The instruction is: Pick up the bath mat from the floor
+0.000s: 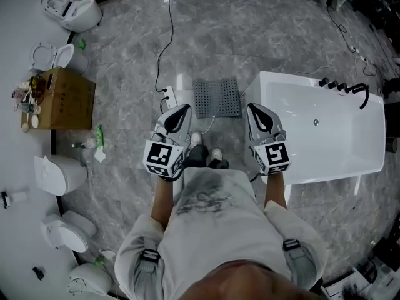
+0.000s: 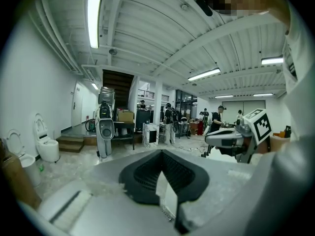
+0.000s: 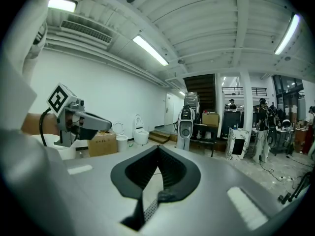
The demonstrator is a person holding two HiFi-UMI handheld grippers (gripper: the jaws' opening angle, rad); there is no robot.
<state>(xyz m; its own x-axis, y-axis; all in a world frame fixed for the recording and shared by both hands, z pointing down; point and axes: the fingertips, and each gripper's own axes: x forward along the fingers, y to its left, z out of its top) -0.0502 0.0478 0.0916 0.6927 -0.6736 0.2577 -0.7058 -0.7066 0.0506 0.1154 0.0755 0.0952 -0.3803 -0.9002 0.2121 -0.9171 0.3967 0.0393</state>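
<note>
The grey perforated bath mat (image 1: 217, 97) lies flat on the marble floor, between a white power strip and the bathtub's corner. A person stands just short of it and holds both grippers out level, well above the floor. My left gripper (image 1: 185, 108) is shut with nothing in it, over the floor by the mat's near left corner. My right gripper (image 1: 251, 107) is shut and empty too, beside the mat's near right corner. In the left gripper view the jaws (image 2: 161, 152) meet at the tip. The right gripper view shows its jaws (image 3: 158, 147) closed likewise.
A white bathtub (image 1: 325, 130) stands right of the mat. A power strip (image 1: 169, 96) with a black cable lies at the mat's left. Toilets (image 1: 74, 11), a cardboard box (image 1: 65, 99) and small items line the left wall. People and equipment stand far off (image 2: 170, 119).
</note>
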